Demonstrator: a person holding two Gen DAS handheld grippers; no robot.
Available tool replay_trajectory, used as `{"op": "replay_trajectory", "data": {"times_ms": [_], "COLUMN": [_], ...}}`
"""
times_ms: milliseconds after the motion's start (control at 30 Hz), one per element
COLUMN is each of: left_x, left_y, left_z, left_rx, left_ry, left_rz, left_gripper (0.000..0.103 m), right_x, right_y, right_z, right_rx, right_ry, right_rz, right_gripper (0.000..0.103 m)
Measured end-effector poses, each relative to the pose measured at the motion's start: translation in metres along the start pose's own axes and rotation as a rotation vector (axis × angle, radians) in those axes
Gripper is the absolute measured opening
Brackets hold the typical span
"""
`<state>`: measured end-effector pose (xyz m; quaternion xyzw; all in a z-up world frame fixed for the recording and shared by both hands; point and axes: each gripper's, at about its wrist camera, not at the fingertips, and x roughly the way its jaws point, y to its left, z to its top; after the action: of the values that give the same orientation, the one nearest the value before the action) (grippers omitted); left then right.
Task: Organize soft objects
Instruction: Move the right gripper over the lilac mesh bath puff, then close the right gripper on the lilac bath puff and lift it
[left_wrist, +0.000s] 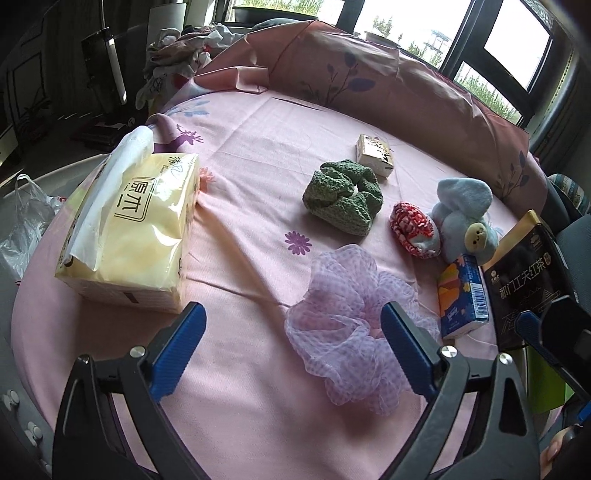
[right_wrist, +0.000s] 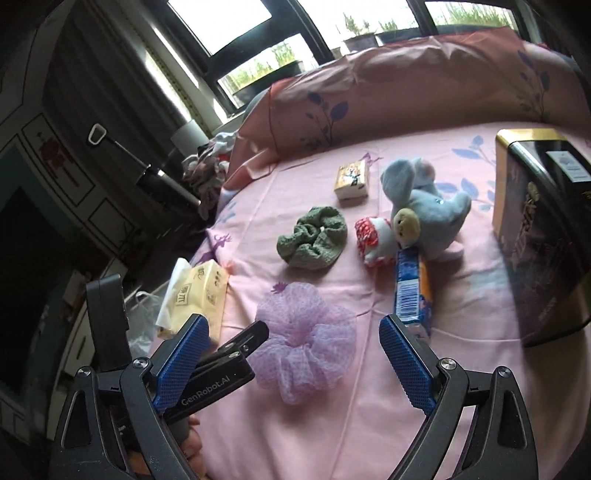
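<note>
I hold both grippers open above the pink bedsheet: my left gripper beside the lilac mesh scrunchie, my right gripper over it.

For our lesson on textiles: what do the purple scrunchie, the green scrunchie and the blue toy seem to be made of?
Purple scrunchie: sheer, gauzy mesh with a fine check, probably synthetic; the pink sheet shows through its ruffles.
Green scrunchie: thick knitted or crocheted yarn, matte, with visible bumpy stitches.
Blue toy: plush fleece, fuzzy and dull, presumably stuffed; its pale face looks smoother.
</note>
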<state>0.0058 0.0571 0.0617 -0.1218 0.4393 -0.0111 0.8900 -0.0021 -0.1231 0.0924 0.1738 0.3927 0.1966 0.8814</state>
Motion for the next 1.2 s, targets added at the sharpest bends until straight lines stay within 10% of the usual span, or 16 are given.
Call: {"op": "replay_trajectory", "data": {"times_ms": [433,667,1200], "left_x": [0.023,0.036,0.028], "left_y": [-0.003,-0.017,-0.041], "left_z": [-0.005,-0.016,-0.022], "left_rx": [0.028,0.089,0.157], "left_ry": [0.102,0.165,0.142], "left_rz": [0.027,0.027,-0.069], "left_gripper": [0.085,0.064,0.024], "right_x": [0.073,0.097,0.090], "right_y": [-0.002,-0.019,-0.030], "right_z": [0.001,-0.011,-0.019], "right_rx": [-0.005,0.096,0.158], "right_ry": [0.251,0.324,0.294], "right_rz": [-0.020,0.038,0.187], "right_gripper": [0.077,0.066,0.047]}}
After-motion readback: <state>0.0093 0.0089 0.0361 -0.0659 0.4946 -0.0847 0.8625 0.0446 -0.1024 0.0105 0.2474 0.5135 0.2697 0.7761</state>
